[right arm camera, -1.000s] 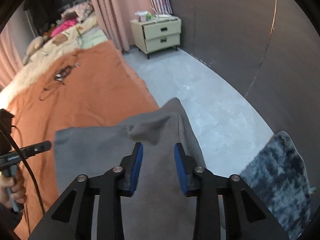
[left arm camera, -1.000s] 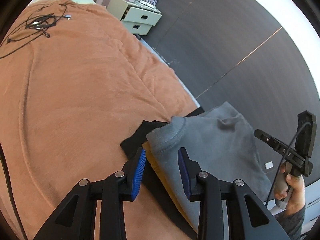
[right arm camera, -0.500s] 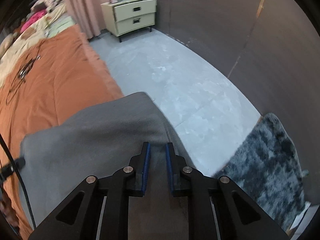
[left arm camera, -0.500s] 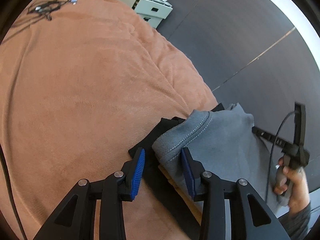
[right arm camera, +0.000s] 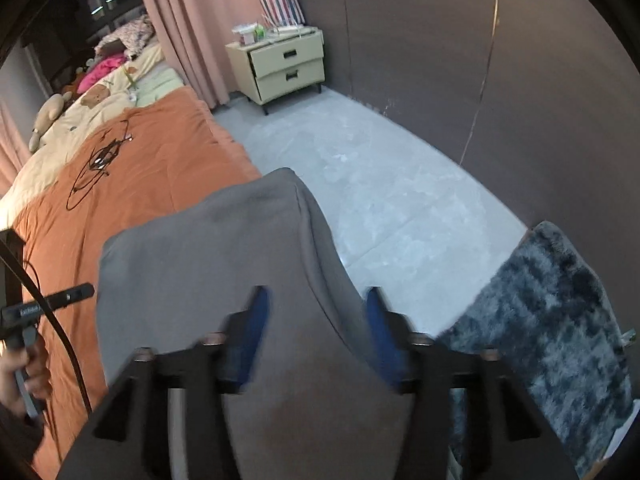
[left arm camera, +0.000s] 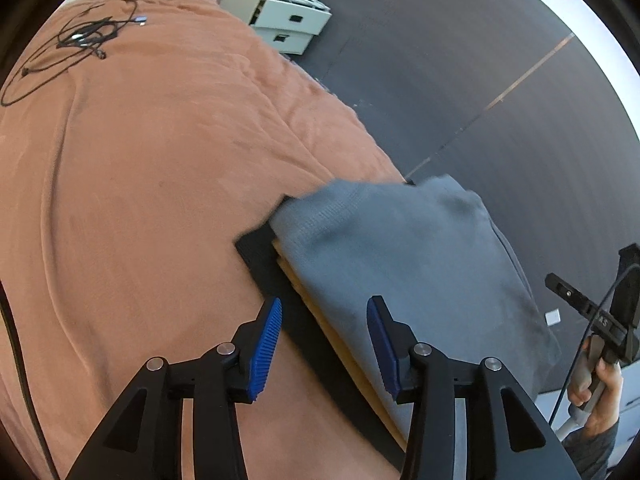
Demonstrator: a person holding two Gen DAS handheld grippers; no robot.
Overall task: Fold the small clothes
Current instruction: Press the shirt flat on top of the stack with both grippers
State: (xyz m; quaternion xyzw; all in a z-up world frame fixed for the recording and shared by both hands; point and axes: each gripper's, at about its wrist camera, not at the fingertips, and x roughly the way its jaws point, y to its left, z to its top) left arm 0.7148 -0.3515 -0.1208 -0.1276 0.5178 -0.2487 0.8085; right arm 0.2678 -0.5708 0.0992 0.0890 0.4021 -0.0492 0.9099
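Observation:
A folded grey garment (left arm camera: pixel 404 264) lies on top of a small stack with a yellow piece (left arm camera: pixel 320 312) and a black piece (left arm camera: pixel 264 256) under it, at the edge of the orange bedspread (left arm camera: pixel 152 184). My left gripper (left arm camera: pixel 324 344) is open, just in front of the stack's near edge, holding nothing. In the right wrist view the grey garment (right arm camera: pixel 224 264) lies under my right gripper (right arm camera: pixel 316 336), which is open with its fingers spread above the cloth. The right gripper also shows at the right edge of the left wrist view (left arm camera: pixel 600 320).
A tangle of black cable (left arm camera: pixel 76 40) lies far back on the bedspread. A cream nightstand (right arm camera: pixel 280 64) stands by the pink curtain. Grey floor (right arm camera: pixel 380 184) and a dark shaggy rug (right arm camera: pixel 560 320) lie to the right of the bed. Pillows and soft toys (right arm camera: pixel 80 104) sit at the head.
My right gripper was shut on the grey garment half a second ago and has opened. My left gripper has opened wider and drawn back; the grey garment now lies flat on the stack.

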